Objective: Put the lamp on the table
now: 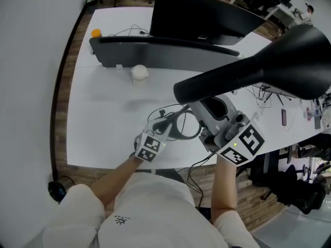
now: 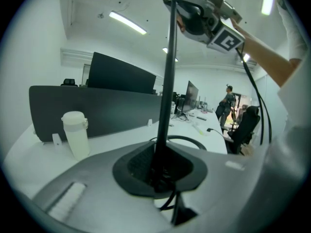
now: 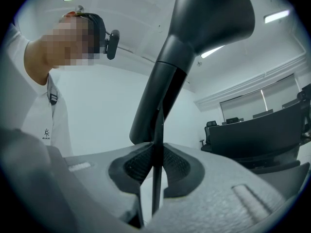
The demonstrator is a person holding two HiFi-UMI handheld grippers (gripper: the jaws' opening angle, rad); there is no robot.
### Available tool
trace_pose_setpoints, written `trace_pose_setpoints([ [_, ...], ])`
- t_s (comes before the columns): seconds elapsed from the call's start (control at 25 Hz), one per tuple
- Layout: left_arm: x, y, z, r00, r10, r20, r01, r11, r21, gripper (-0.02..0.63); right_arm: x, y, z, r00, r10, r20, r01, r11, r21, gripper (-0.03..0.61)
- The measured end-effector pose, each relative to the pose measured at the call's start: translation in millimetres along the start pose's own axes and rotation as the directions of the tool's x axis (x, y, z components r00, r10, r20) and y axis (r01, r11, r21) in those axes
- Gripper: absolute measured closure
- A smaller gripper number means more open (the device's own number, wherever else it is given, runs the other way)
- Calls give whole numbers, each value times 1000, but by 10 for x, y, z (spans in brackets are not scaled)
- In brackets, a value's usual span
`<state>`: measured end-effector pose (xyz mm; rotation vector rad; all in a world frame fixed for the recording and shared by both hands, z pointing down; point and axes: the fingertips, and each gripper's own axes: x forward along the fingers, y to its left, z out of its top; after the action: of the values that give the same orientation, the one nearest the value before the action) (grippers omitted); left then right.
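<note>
Looming nearest is the lamp [image 1: 269, 66] shade; I clamp its near-upright pole with both grippers, left gripper [image 2: 160, 174] low by the base, right gripper [image 3: 155, 165] higher. Its base sits over the surface's [image 1: 103, 120] near edge; contact unclear.

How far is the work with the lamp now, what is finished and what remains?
Done: the lamp is up over the white table. In hand: left gripper and right gripper both clamp its thin stem. Remaining: set its ring base down and let go; contact is not visible yet.
</note>
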<state>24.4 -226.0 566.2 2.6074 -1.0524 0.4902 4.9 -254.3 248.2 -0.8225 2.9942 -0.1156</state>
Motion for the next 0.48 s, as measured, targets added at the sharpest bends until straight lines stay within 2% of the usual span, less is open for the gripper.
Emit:
trace_pose_setpoints([
  [0.48,619,431,185,998,56,26,-57,998,18,568,140,-584,-89,999,40,-17,-40,999,-25,535],
])
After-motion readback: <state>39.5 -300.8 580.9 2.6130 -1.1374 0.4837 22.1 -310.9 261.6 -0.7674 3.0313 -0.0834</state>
